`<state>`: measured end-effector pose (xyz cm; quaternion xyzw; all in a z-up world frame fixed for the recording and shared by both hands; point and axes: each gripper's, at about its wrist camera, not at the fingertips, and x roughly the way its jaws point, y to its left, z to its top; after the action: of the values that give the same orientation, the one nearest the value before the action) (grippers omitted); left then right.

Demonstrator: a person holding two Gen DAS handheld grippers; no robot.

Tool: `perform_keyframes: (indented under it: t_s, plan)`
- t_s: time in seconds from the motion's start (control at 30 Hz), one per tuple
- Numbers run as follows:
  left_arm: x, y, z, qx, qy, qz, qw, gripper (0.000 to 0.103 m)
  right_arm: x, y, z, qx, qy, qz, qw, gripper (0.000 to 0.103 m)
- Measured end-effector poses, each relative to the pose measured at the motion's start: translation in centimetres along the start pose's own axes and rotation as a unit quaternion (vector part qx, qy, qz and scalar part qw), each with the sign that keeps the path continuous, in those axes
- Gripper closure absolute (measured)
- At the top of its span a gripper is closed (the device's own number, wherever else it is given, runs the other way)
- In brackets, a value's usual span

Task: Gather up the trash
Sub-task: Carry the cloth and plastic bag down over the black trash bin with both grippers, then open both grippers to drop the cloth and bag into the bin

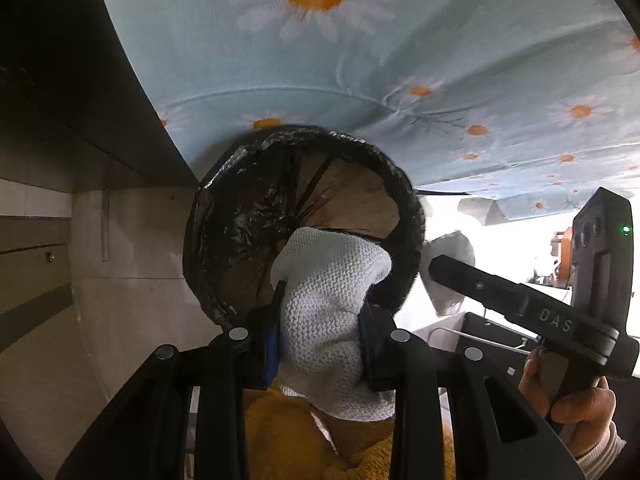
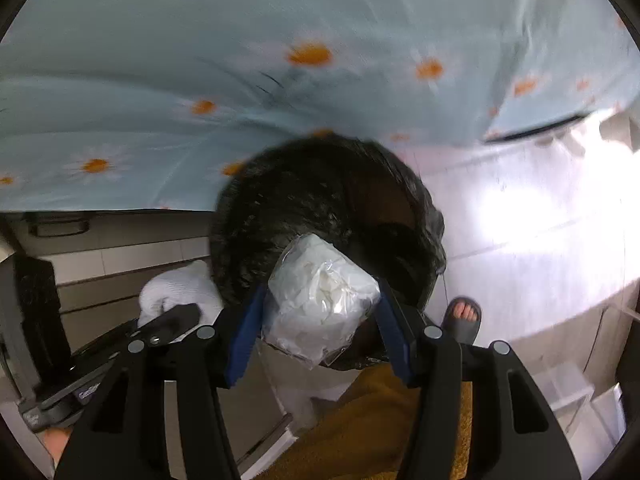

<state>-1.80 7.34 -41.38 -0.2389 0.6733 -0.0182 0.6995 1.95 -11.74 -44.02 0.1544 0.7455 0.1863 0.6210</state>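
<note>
Daisy sheet (image 2: 160,80) behind, plastic-wrapped wad (image 2: 320,300) between right gripper (image 2: 318,332) fingers

the lined bin (image 1: 304,216) stands on the floor (image 2: 540,216), its mouth tipped toward both cameras, just in front of the bed's draped sheet (image 1: 360,60), which hangs behind and above it. the knit cloth (image 1: 332,320) sits between the left gripper (image 1: 320,344) fingers at the bin's near rim. to its right, the bagged wad (image 2: 320,308) sits between the right gripper (image 2: 320,340) fingers, over the bin's mouth. a sandalled foot (image 2: 462,318) stands on the floor right of the bin.
</note>
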Motion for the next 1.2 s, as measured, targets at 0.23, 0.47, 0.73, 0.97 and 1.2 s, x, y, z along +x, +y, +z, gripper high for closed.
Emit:
perform_keyframes:
  t_s: [0.23,0.47,0.73,0.97,1.2]
  plan:
    - [1.6,0.4,0.5,-0.015,0.008,0.013,0.9998,0.060,1.4,-0.8,0.4,0.042,0.004,0.017,0.999,0.038]
    - [1.4,0.9,0.3,-0.013,0.016,0.026,0.9995,0.044,-0.2,-1.2,0.2,0.048,-0.010,0.015,0.999,0.021]
    - [0.0,1.3,0.1,-0.013,0.005,0.029,0.9995,0.044,-1.6,-1.0,-0.2,0.045,-0.015,0.010,0.999,0.021]
    - [-2.9,0.6,-0.3,-0.001,-0.019,0.024,0.9995,0.044,-4.0,0.5,-1.2,0.027,-0.026,0.010,0.999,0.021]
    - [-6.6,-0.4,-0.6,0.017,-0.039,0.022,0.9988,0.044,-7.7,2.2,-2.1,0.005,-0.041,0.018,0.999,0.021]
